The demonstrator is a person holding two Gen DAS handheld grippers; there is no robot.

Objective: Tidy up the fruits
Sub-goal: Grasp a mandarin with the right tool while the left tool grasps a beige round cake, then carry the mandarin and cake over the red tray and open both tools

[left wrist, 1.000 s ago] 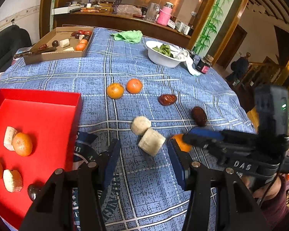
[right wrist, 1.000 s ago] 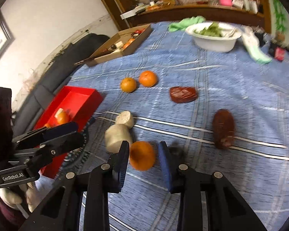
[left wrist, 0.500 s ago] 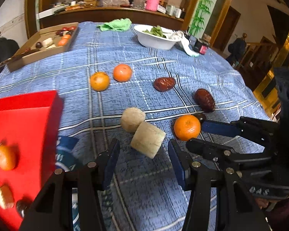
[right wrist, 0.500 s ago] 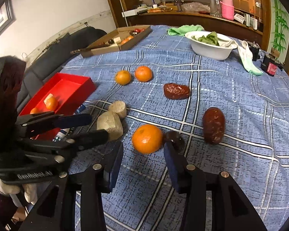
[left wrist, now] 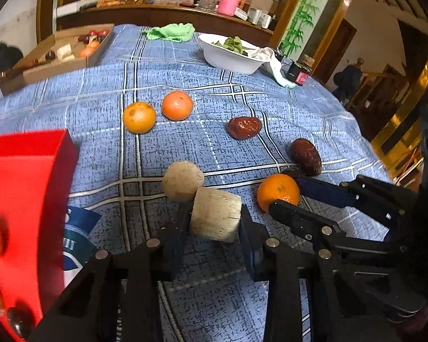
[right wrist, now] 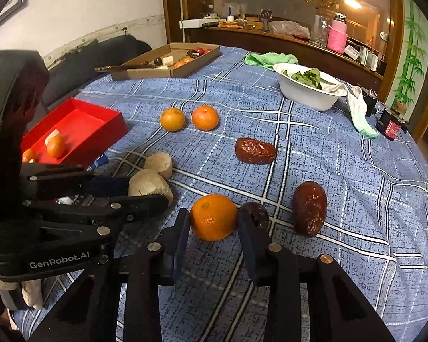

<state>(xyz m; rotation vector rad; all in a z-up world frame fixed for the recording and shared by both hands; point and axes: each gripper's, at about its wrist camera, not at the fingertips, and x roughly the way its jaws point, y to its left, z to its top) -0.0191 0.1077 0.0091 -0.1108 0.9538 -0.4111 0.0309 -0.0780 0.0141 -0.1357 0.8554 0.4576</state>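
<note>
My left gripper [left wrist: 212,223] has both fingers against a beige banana chunk [left wrist: 215,218] on the blue cloth; a second chunk [left wrist: 182,181] lies just behind it. My right gripper [right wrist: 212,222] has its fingers closed on an orange [right wrist: 212,216], with a small dark fruit [right wrist: 255,213] beside its right finger. Two more oranges [left wrist: 139,116] [left wrist: 177,105] and two brown dates [left wrist: 244,127] [left wrist: 305,156] lie farther out. The red tray [right wrist: 80,125] at left holds oranges and banana pieces.
A cardboard box [right wrist: 171,62] with fruit sits at the far left. A white bowl [right wrist: 308,91] of greens, a green cloth [right wrist: 268,58] and a small dark jar [right wrist: 391,124] stand at the back right. A blue printed item [left wrist: 77,228] lies by the tray.
Both grippers moved forward and closed: the left onto the near banana chunk, the right onto the near orange. The red tray slid toward the left edge of the left wrist view.
</note>
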